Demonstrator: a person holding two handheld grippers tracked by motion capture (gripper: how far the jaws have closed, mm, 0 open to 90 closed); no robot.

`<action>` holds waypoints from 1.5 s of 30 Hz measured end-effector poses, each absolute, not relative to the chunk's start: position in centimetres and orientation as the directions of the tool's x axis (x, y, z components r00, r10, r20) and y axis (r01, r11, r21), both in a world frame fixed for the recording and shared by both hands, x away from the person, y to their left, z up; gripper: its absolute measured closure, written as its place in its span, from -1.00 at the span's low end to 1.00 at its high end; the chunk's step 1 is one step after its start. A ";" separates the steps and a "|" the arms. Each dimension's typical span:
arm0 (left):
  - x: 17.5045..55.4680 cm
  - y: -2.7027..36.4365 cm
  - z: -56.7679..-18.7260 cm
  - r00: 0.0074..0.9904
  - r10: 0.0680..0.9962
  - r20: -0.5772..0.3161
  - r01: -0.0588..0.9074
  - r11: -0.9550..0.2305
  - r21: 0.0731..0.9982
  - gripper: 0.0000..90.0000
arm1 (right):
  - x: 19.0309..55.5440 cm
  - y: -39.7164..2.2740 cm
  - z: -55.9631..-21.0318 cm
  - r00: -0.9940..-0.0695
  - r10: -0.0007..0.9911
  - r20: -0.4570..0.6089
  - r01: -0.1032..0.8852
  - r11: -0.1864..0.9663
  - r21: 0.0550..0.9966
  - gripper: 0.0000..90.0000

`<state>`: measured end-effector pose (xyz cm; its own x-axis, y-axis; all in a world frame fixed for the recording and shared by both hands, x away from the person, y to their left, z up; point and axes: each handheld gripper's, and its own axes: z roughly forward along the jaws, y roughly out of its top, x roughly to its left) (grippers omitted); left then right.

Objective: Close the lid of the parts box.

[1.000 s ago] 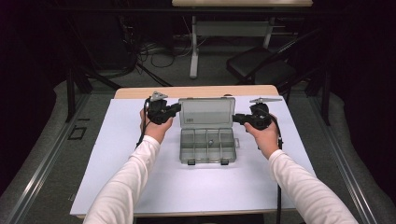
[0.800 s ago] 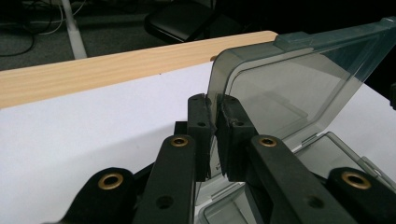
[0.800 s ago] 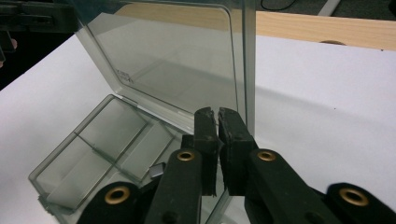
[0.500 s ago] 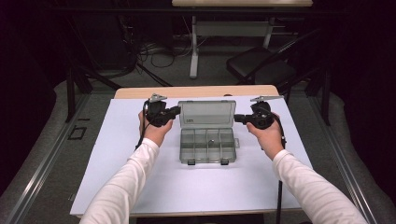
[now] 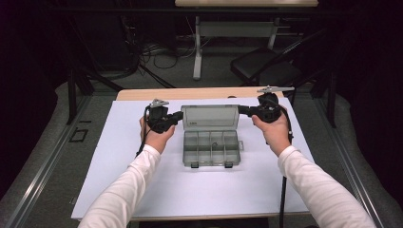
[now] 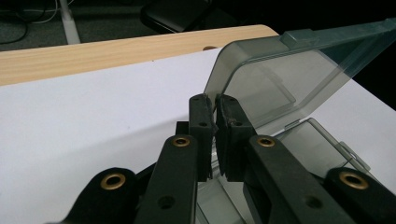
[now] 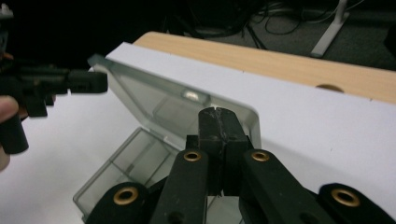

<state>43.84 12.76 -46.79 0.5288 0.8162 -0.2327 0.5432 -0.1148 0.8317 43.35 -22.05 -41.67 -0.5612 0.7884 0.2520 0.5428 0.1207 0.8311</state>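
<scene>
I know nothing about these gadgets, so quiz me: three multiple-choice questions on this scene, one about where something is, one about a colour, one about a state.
1. Where does the smoky grey clear plastic compartment box sit?
A. on the white sheet, between the two hands
B. on the floor
C. on the black chair

2. What colour is the bare strip of tabletop beyond the white sheet?
A. red
B. light wood
C. green

3. How is the box's lid?
A. shut flat
C. taken off
B. raised open

Key: 1 A, the high view shows it centred between the left gripper and right gripper. 2 B, pale wood shows there. 3 B, the lid stands up from the tray, each gripper pinching one end.
</scene>
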 end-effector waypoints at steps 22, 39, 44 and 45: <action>43.1 13.1 -47.2 0.538 0.806 -0.248 0.547 -0.109 0.830 0.96 | 49.1 -19.8 -42.8 -0.502 0.833 0.232 0.617 0.157 0.771 1.00; 39.5 13.7 -47.4 0.611 0.721 -0.328 0.597 -0.147 0.789 1.00 | 47.0 -19.7 -43.0 -0.563 0.784 0.263 0.622 0.192 0.759 1.00; 38.5 12.8 -47.8 0.616 0.707 -0.348 0.618 -0.159 0.770 1.00 | 45.5 -19.9 -43.6 -0.582 0.767 0.269 0.622 0.207 0.755 1.00; 38.4 12.7 -48.0 0.616 0.703 -0.356 0.623 -0.158 0.766 1.00 | 45.3 -19.9 -43.7 -0.587 0.763 0.271 0.621 0.209 0.756 1.00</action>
